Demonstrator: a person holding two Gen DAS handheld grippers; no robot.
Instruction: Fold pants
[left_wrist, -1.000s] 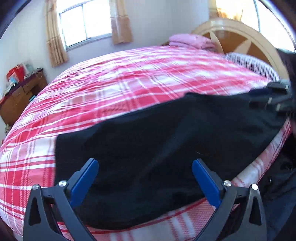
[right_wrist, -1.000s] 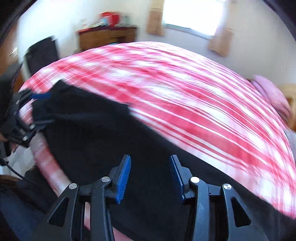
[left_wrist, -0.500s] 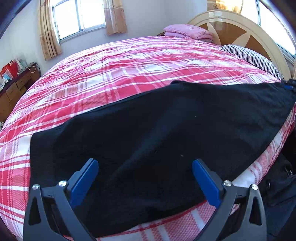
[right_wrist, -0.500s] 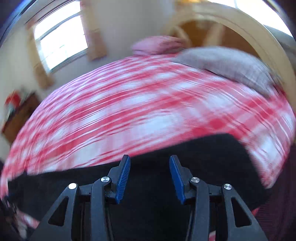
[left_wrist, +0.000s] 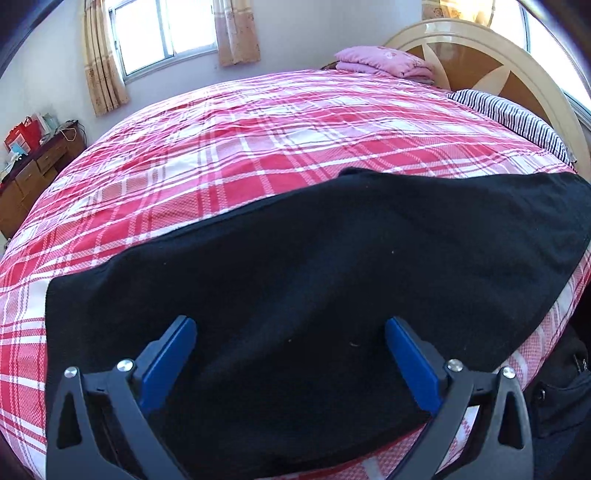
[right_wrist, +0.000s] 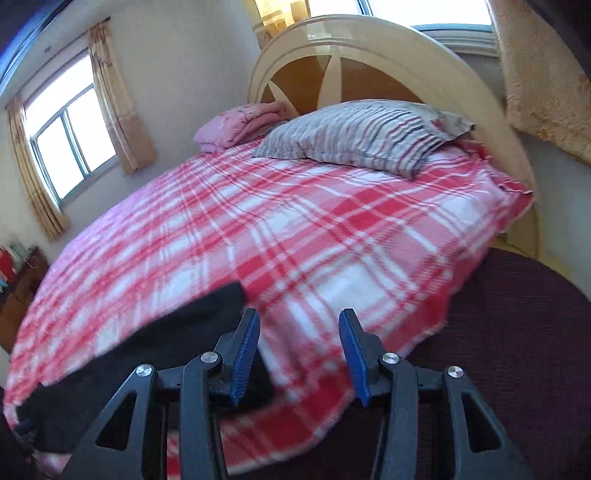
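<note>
Since the pants (left_wrist: 314, 280) are soft, limp dark cloth, they should drape and slide rather than hold shape, so pinching an edge or corner looks safest. They lie flat on the bed (left_wrist: 258, 155), spreading ahead of the left claw (left_wrist: 290, 363), whose jaws stand wide and empty. Beside the right claw (right_wrist: 299, 354), half-open and empty, one end lies just left.

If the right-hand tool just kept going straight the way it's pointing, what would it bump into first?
Probably the red plaid bedspread: the right tool points down at bare cover, with the black pants just off to its left. Depth is hard to judge.
</note>
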